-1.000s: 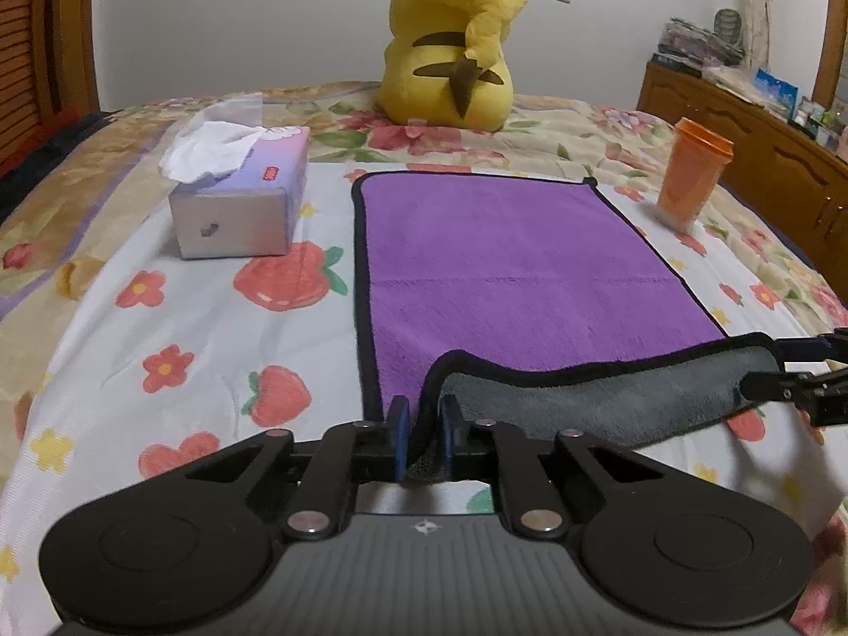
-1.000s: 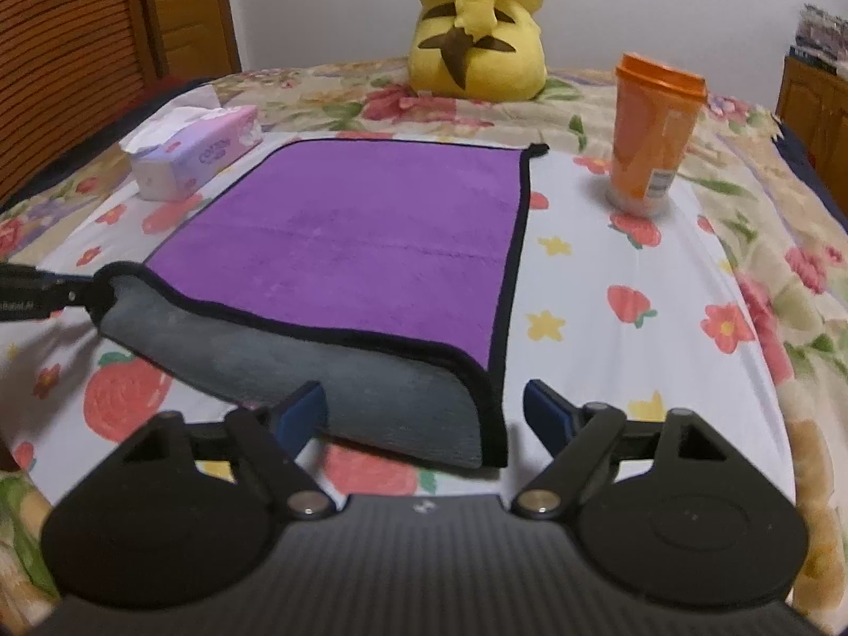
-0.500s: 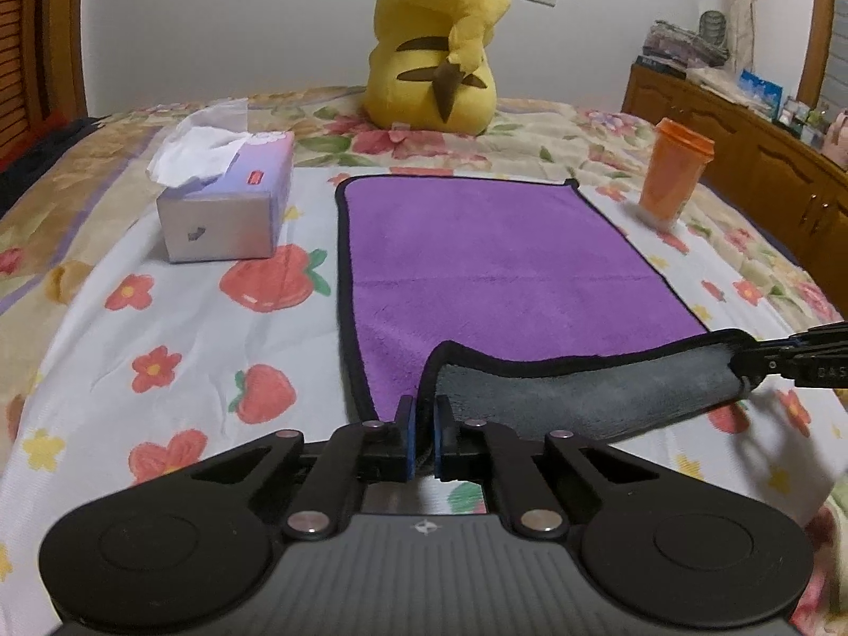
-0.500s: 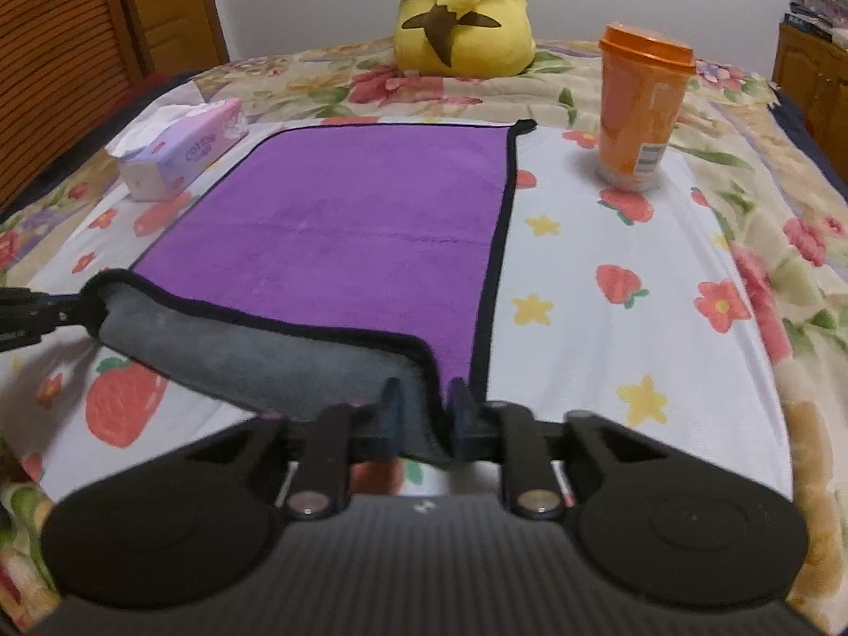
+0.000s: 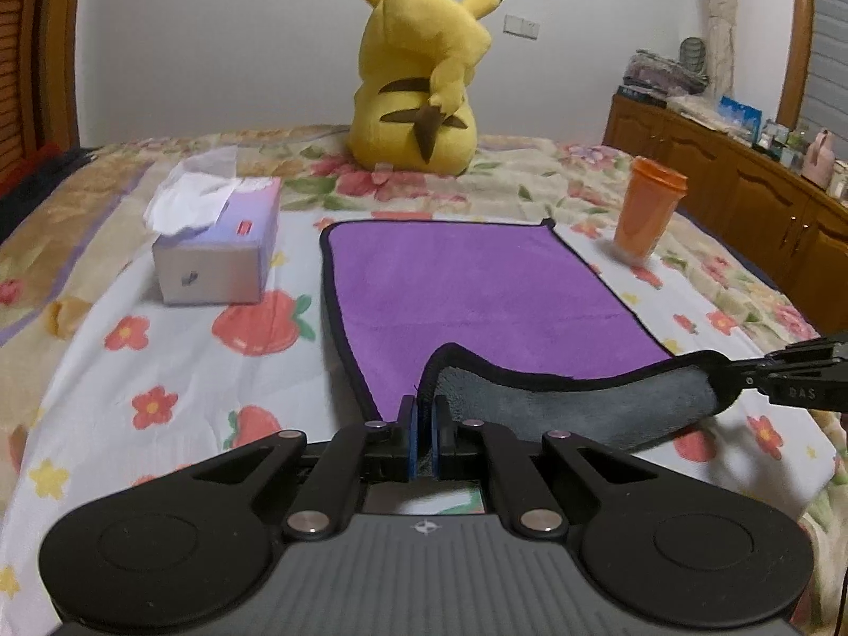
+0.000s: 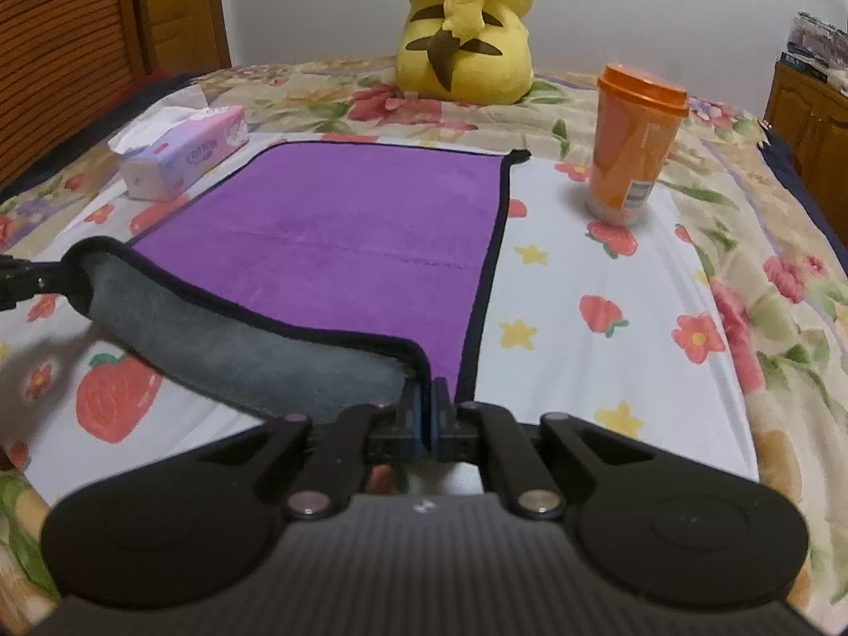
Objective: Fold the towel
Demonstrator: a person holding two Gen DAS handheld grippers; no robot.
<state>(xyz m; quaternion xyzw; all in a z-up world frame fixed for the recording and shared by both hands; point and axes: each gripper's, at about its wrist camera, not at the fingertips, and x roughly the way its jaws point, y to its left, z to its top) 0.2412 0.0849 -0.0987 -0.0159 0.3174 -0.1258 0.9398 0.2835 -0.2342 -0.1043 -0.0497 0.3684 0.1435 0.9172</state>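
Observation:
A purple towel (image 5: 477, 286) with a black hem and grey underside lies flat on the flowered bedsheet; it also shows in the right wrist view (image 6: 344, 228). My left gripper (image 5: 422, 408) is shut on the towel's near left corner. My right gripper (image 6: 428, 397) is shut on the near right corner. The near edge is lifted off the bed between them and turned up, showing the grey side (image 5: 583, 397). The right gripper shows at the right edge of the left wrist view (image 5: 795, 376); the left gripper shows at the left edge of the right wrist view (image 6: 21, 278).
A tissue box (image 5: 217, 254) stands left of the towel. An orange lidded cup (image 6: 633, 148) stands right of it. A yellow plush toy (image 5: 418, 85) sits beyond the far edge. A wooden cabinet (image 5: 742, 196) runs along the right of the bed.
My right gripper has shut on the towel's near right corner; it was open a second ago. Both grippers have lifted the near edge higher, and both views have risen.

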